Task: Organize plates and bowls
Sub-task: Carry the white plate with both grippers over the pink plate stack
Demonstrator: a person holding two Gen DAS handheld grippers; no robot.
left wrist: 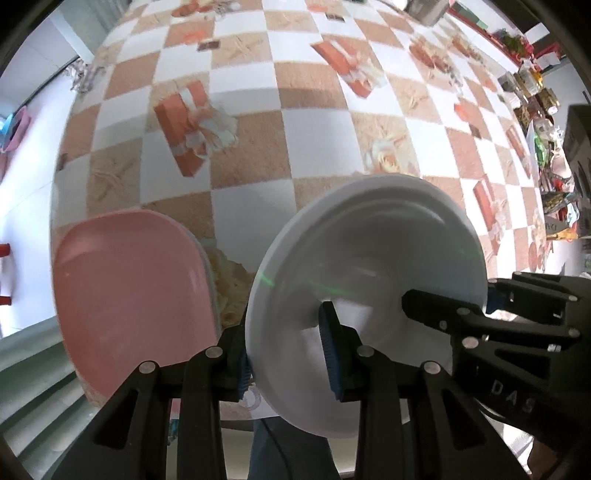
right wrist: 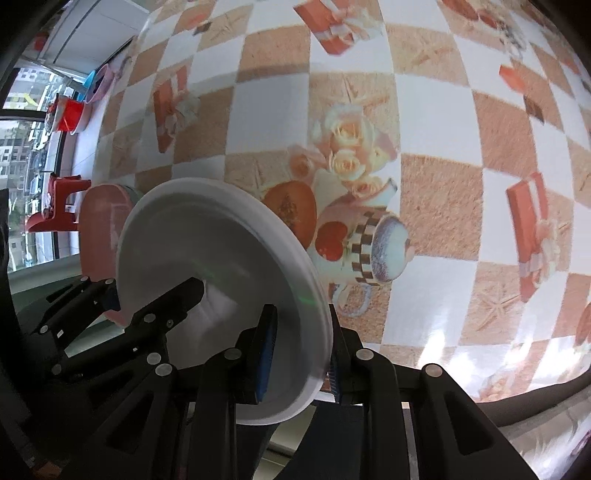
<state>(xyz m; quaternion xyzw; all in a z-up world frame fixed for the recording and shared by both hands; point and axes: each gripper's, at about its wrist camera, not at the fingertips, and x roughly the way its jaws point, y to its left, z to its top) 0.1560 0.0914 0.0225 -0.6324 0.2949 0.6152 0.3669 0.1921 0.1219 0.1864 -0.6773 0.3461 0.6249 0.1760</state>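
A round white plate hangs tilted above the table, held by both grippers on opposite sides of its rim. My left gripper is shut on the near-left rim, one blue pad inside the plate and one outside. The right gripper clamps the rim at the right. In the right wrist view the right gripper pinches the white plate at its right edge, and the left gripper grips the far side. A pink squarish plate lies on the table to the left, also visible beyond the white one.
The table wears a checked cloth printed with gift boxes and roses. Packets and boxes crowd a shelf at the right. A metal pot stands at the far edge. A red stool and coloured bowls sit off the table's left side.
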